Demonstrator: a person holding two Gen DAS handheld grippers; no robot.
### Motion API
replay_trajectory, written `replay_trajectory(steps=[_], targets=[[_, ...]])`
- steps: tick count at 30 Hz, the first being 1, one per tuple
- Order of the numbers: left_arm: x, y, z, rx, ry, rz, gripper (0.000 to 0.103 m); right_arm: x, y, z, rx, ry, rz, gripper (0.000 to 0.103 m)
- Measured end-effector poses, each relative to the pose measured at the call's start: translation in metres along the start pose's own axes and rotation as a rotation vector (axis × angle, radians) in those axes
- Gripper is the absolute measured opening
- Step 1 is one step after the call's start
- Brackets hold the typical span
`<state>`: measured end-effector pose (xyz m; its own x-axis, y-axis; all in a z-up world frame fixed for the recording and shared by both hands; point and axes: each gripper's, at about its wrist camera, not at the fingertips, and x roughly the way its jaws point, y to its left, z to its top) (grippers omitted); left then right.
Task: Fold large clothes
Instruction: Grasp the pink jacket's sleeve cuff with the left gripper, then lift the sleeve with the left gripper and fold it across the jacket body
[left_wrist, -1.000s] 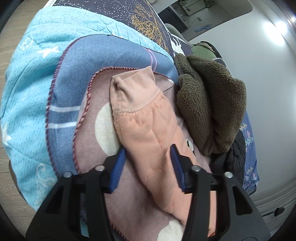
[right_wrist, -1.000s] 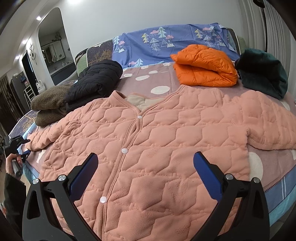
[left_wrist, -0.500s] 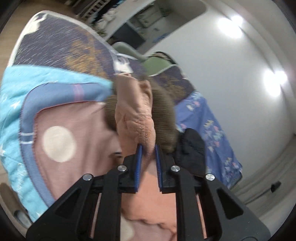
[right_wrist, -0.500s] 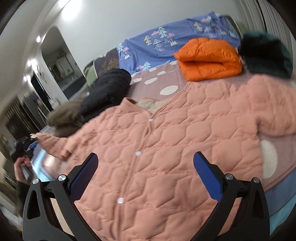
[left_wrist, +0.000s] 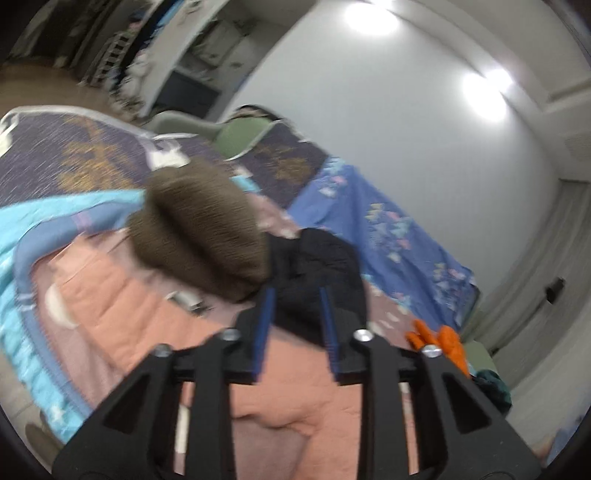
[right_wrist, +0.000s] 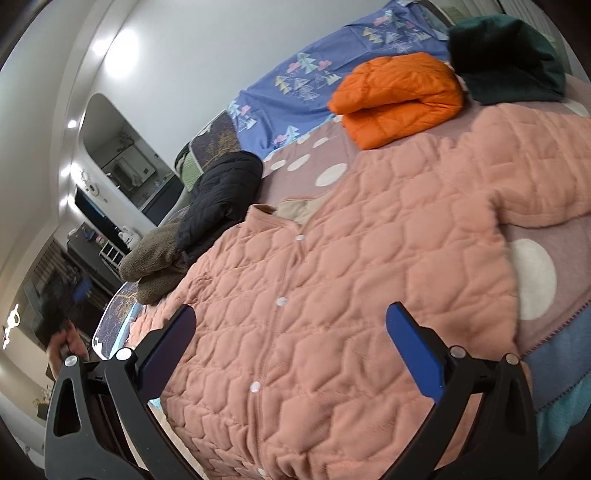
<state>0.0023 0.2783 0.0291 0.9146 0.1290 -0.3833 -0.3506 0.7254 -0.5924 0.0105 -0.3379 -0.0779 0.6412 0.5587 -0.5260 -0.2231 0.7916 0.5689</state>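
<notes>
Both of my grippers hold nothing: left gripper (left_wrist: 295, 321) narrow, right gripper (right_wrist: 291, 347) wide; quilted pink jacket (right_wrist: 351, 288) may bunch if I grab carelessly.

Two wrist views over the bed, taking the pink quilted jacket (right_wrist: 354, 280) from different sides.

The right wrist camera sits close above the jacket's hem, looking up its button line toward the collar, with the orange jacket (right_wrist: 399, 96) and the wall beyond. The left wrist camera, blurred, sits above the jacket (left_wrist: 122, 306) at its sleeve side, looking across it. Both views share the jacket, the brown fleece (left_wrist: 199, 236) (right_wrist: 151, 262) and the black jacket (left_wrist: 317, 273) (right_wrist: 221, 188) beside it.
</notes>
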Motion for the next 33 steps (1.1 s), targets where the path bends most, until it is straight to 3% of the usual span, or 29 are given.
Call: replay_trajectory(steps=[6,9,11,15,21,22,23,25,33], targets=[[0.017,0.116,-0.010,-0.215,0.124,0.177,0.036,0.010,-0.006,-0.001,0.025,0.019,0.006,0.102],[0.026,0.146,-0.022,-0.265,0.162,0.253,0.039,0.020,0.004,-0.002,0.002,0.040,0.020,0.102],[0.033,0.161,-0.026,-0.292,0.175,0.279,0.053,0.024,0.012,-0.004,-0.024,0.051,0.025,0.102],[0.047,0.183,-0.027,-0.330,0.184,0.331,0.053,0.026,0.020,-0.004,-0.055,0.054,0.010,0.102],[0.073,0.201,-0.017,-0.380,0.181,0.294,0.052,0.029,0.017,-0.001,-0.038,0.052,-0.013,0.102],[0.076,0.204,-0.015,-0.391,0.173,0.290,0.047,0.031,0.017,-0.001,-0.037,0.054,-0.016,0.102],[0.078,0.207,-0.013,-0.400,0.161,0.289,0.028,0.032,0.018,-0.001,-0.038,0.057,-0.016,0.102],[0.078,0.207,-0.010,-0.414,0.132,0.263,0.014,0.037,0.021,-0.003,-0.044,0.065,-0.018,0.102],[0.041,0.148,0.009,-0.300,0.007,0.134,0.011,0.043,0.024,-0.003,-0.039,0.088,-0.007,0.102]])
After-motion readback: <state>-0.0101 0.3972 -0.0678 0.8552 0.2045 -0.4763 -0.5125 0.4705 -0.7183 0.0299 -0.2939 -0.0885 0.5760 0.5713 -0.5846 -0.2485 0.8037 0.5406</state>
